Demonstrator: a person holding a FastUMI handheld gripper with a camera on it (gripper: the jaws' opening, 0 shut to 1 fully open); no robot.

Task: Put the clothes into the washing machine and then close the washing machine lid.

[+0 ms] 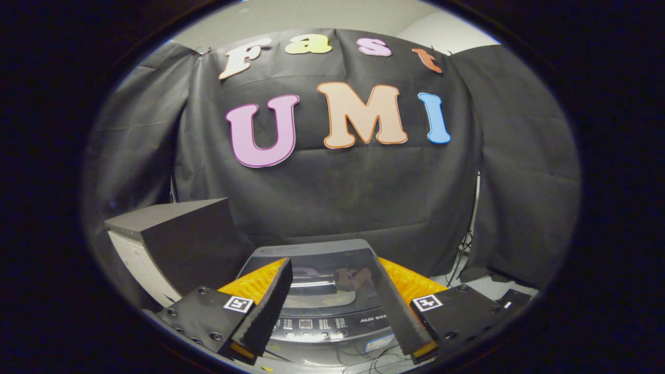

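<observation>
A top-loading washing machine (pixel 358 318) stands low, straight ahead of me. Its dark glass lid (pixel 317 286) lies flat over the tub and mirrors the wall behind. The control panel (pixel 311 324) with its row of buttons faces me. My gripper (pixel 329 262) hovers above the machine, open, with the lid showing in the wide gap between its fingers. Nothing is held between the fingers (pixel 270 301).
To the left of the machine stands a box under black cloth (pixel 176 234), taller than the lid. Loose cables (pixel 363 359) lie on the floor in front of the machine. A thin stand leg (pixel 464 249) rises by the booth wall on the right.
</observation>
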